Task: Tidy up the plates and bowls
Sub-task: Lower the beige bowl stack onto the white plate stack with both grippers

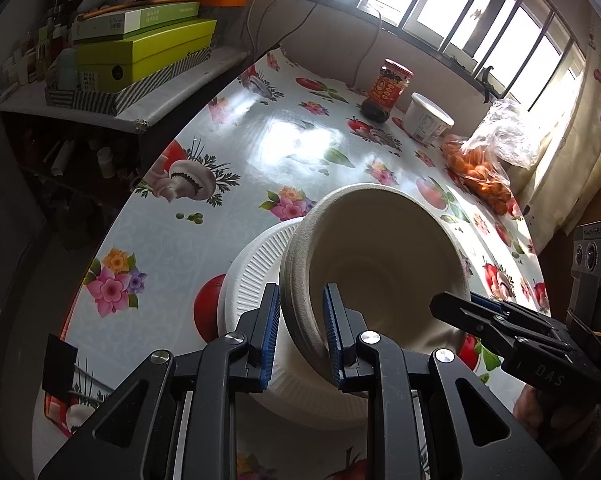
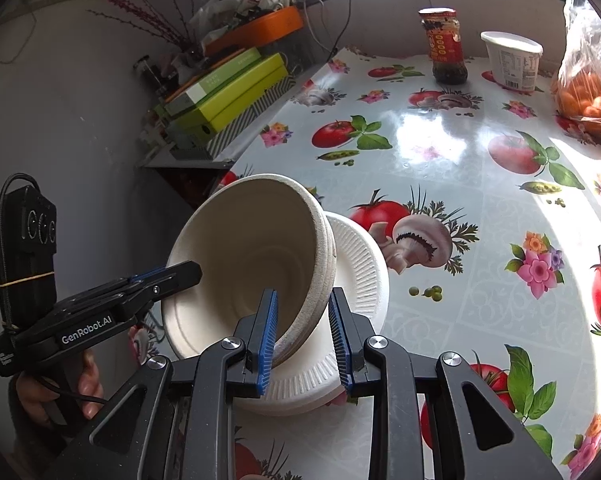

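A stack of beige paper bowls (image 1: pixel 380 256) is tilted above a stack of white ribbed paper plates (image 1: pixel 252 276) on the table. My left gripper (image 1: pixel 300 332) is shut on the stack's rim at its left side. My right gripper (image 2: pixel 302 336) has its jaws around the opposite rim of the bowls (image 2: pixel 256 256), with a gap on the outer pad side. The right gripper also shows in the left wrist view (image 1: pixel 456 304), and the left gripper in the right wrist view (image 2: pixel 180 272). The plates (image 2: pixel 356 264) lie under the bowls.
The table wears a glossy vegetable-print cloth (image 2: pixel 440 148). At the far side stand a red-labelled jar (image 2: pixel 446 46), a white tub (image 2: pixel 512 60) and a bag of oranges (image 2: pixel 588 100). A cluttered shelf with green boxes (image 1: pixel 140 56) is to the left.
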Demonstrator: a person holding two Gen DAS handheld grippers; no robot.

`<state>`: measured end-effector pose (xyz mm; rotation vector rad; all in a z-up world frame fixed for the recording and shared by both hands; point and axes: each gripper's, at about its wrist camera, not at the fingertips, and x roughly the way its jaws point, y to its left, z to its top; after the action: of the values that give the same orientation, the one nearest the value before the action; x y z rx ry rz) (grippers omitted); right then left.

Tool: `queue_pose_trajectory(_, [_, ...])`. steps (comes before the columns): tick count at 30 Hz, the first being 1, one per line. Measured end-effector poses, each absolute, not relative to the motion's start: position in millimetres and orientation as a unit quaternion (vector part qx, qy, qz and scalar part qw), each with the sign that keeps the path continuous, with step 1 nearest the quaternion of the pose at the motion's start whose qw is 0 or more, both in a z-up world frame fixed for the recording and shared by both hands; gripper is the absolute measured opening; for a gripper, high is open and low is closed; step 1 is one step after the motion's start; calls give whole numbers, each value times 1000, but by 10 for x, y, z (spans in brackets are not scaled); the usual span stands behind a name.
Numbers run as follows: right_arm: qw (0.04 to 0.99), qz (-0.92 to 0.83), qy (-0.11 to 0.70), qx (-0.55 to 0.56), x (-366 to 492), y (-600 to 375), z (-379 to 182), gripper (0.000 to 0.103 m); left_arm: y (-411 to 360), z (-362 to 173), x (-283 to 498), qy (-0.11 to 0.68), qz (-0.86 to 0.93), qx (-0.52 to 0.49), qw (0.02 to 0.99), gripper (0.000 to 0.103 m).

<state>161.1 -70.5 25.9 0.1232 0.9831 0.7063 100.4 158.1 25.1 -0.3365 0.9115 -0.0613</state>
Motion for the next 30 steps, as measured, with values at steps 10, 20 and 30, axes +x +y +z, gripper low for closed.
queue_pose_trajectory(10, [820,325,467,59,1638,-686,227,27,1595,189,1039,446,-34,-167,879,23])
queue_pose_trajectory(20, [820,321,469,64,1652,-696,199,28,1609,171,1045,444,-37,-174,878,23])
queue_pose_trajectory(30, [820,319,470,65,1646,-703,185,31,1590,188,1035,444,-37,-170,879,23])
